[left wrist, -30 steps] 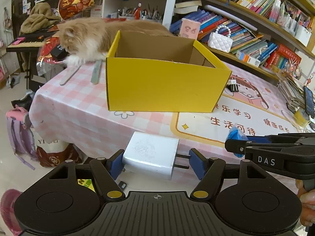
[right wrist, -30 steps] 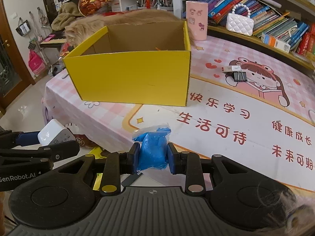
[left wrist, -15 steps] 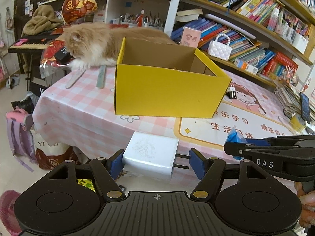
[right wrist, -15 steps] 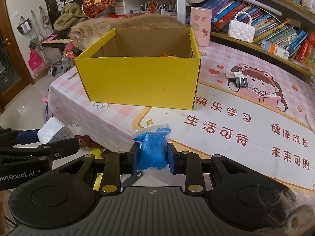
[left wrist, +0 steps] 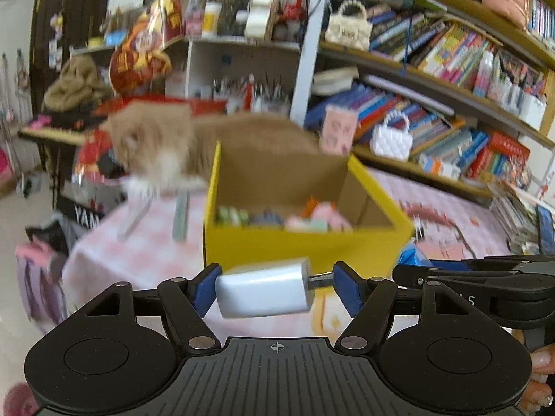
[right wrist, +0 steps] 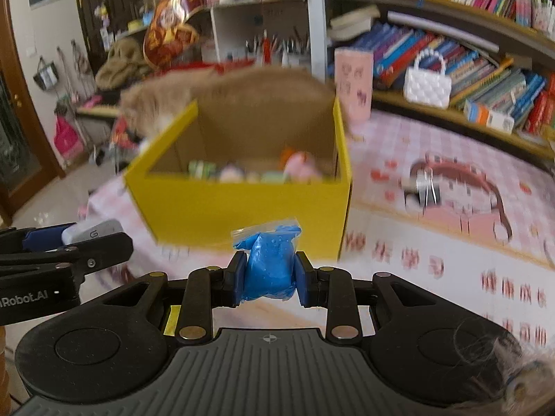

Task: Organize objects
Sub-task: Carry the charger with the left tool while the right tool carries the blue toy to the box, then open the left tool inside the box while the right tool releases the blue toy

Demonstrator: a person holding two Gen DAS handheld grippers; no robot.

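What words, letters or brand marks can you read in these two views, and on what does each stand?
"Robot.AI", cut off at the picture's edge: on the left gripper body, in the right wrist view.
"G": on the white charger.
"YAM", cut off: on a dark object beside the table.
"S": on the right gripper body, rest hidden.
Red Chinese characters on the table mat: too blurred.
Book spines: too small.

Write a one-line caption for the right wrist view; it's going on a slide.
Right gripper shut on a blue bagged lump, facing the yellow box on the pink table.
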